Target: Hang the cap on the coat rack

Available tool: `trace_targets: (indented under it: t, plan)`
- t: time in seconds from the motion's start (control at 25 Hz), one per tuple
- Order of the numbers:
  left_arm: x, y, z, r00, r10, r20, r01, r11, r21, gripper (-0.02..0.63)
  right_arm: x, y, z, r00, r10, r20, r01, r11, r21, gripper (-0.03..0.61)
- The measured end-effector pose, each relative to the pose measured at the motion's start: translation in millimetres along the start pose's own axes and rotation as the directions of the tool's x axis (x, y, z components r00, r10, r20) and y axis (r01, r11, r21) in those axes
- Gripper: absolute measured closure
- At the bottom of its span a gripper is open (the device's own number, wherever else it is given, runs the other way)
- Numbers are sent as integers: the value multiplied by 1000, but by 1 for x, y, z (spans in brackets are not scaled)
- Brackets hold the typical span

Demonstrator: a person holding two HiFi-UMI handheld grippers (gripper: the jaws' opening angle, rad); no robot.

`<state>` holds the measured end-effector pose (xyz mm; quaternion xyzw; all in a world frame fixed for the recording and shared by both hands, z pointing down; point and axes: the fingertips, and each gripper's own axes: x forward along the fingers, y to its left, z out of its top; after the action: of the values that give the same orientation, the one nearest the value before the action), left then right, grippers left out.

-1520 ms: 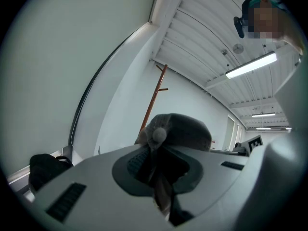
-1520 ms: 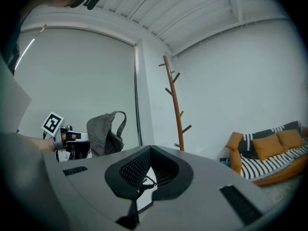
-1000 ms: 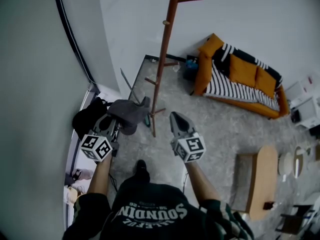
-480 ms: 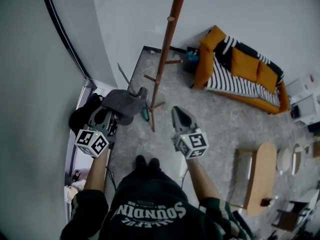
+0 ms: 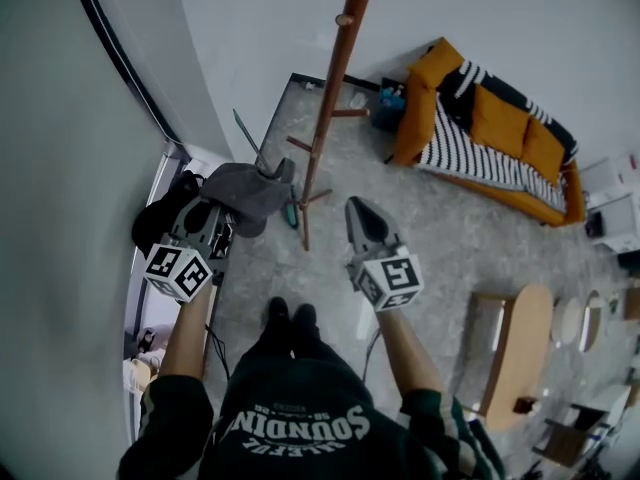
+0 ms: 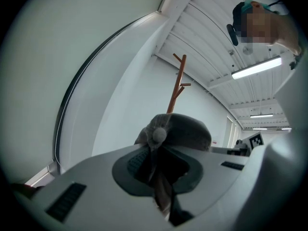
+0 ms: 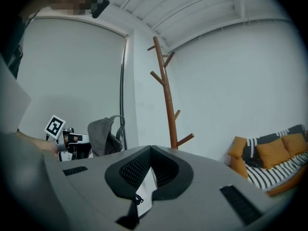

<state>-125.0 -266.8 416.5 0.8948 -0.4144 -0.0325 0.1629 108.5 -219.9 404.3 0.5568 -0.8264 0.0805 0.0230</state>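
A grey cap [image 5: 245, 190] hangs from my left gripper [image 5: 222, 208], which is shut on its fabric, left of the coat rack. In the left gripper view the cap [image 6: 185, 131] bulges over the jaw tips [image 6: 156, 143], and the brown wooden coat rack [image 6: 177, 88] rises behind it. The rack's pole [image 5: 325, 108] stands by the wall, with short pegs along it. My right gripper [image 5: 362, 216] is held right of the rack's foot, shut and empty. From the right gripper view, the rack [image 7: 167, 100] is ahead and the cap [image 7: 103, 134] is at the left.
An orange sofa with a striped blanket [image 5: 490, 138] stands at the right wall. A low wooden table [image 5: 520, 363] is at the lower right. A black bag [image 5: 160, 228] lies by the left wall, and a green object [image 5: 290, 218] lies near the rack's foot.
The person's feet have come together below the grippers. Both grippers stay close to where they were, the left one drifting slightly left with the cap still held.
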Motion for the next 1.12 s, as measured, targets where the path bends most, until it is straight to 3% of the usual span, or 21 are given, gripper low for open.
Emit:
trace_targets:
  t: [0.44, 1.12]
  plan:
    - [7, 17, -21, 1000, 2, -6, -3, 1000, -12, 595, 28, 8, -16, 999, 36, -4, -36, 999, -32, 580]
    - [14, 58, -89, 998, 50, -43, -51, 998, -29, 595, 46, 21, -110, 989, 49, -142, -48, 999, 13, 580]
